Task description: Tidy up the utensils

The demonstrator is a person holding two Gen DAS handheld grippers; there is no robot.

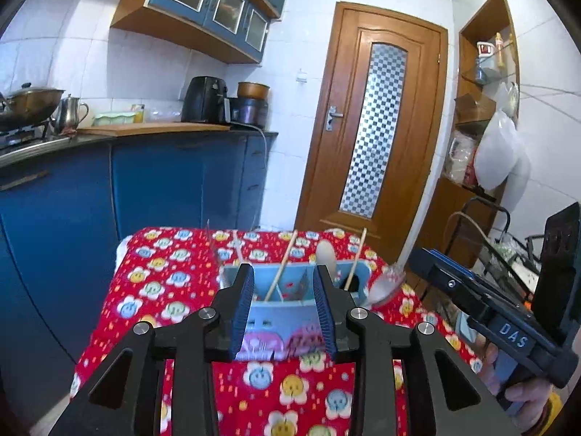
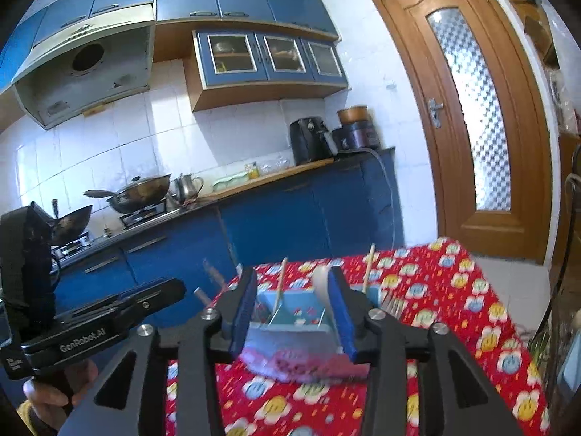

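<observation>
Utensil holder [image 1: 279, 312], pale blue, divided into compartments, stands on a red flower-print tablecloth [image 1: 152, 290] just ahead of the left gripper [image 1: 285, 309] and the right gripper [image 2: 296, 312]; both grippers released, blue pads apart, nothing between them. Contents, upright or leaning: two wooden chopsticks [image 1: 281, 267], a white spoon [image 1: 325, 252], a clear plastic spoon [image 1: 386, 283] at its right end, forks [image 2: 392, 303]. Beyond: blue kitchen cabinets [image 1: 174, 185], wooden door [image 1: 377, 127].
</observation>
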